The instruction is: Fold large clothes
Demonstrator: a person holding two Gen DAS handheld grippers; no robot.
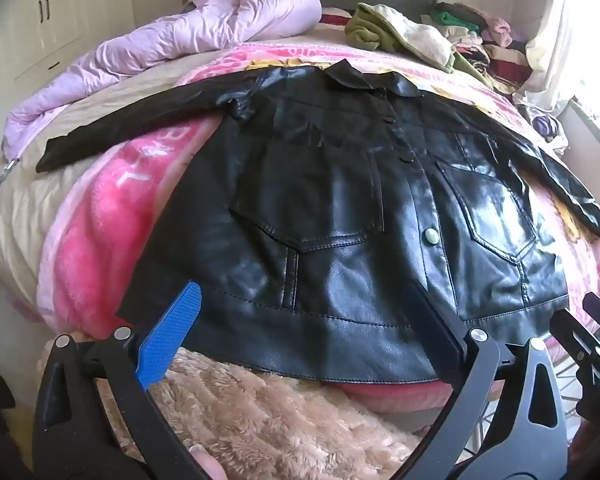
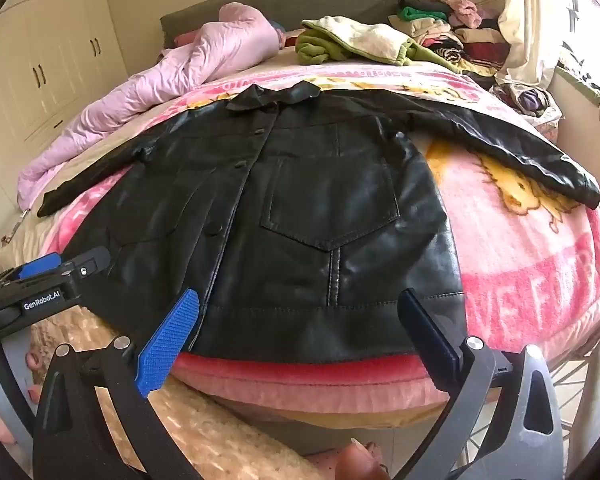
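Note:
A black leather jacket (image 1: pixel 340 208) lies flat and front up on the pink blanket (image 1: pixel 92 248), collar at the far end, both sleeves spread outward. It also fills the right wrist view, jacket (image 2: pixel 300 216). My left gripper (image 1: pixel 300 300) hovers open over the jacket's near hem, blue pads wide apart, nothing between them. Over the hem's right half my right gripper (image 2: pixel 300 304) is open as well and holds nothing. The left gripper (image 2: pixel 60 268) shows at the left edge of the right wrist view, and the right gripper's frame (image 1: pixel 592 340) at the right edge of the left wrist view.
A crumpled lilac quilt (image 1: pixel 180 32) lies at the bed's far left. A green and cream garment (image 1: pixel 400 36) and stacked folded clothes (image 1: pixel 484 40) sit at the far right by the headboard (image 2: pixel 280 0). A beige fluffy throw (image 1: pixel 260 412) hangs at the near edge. White wardrobes (image 2: pixel 52 64) stand left.

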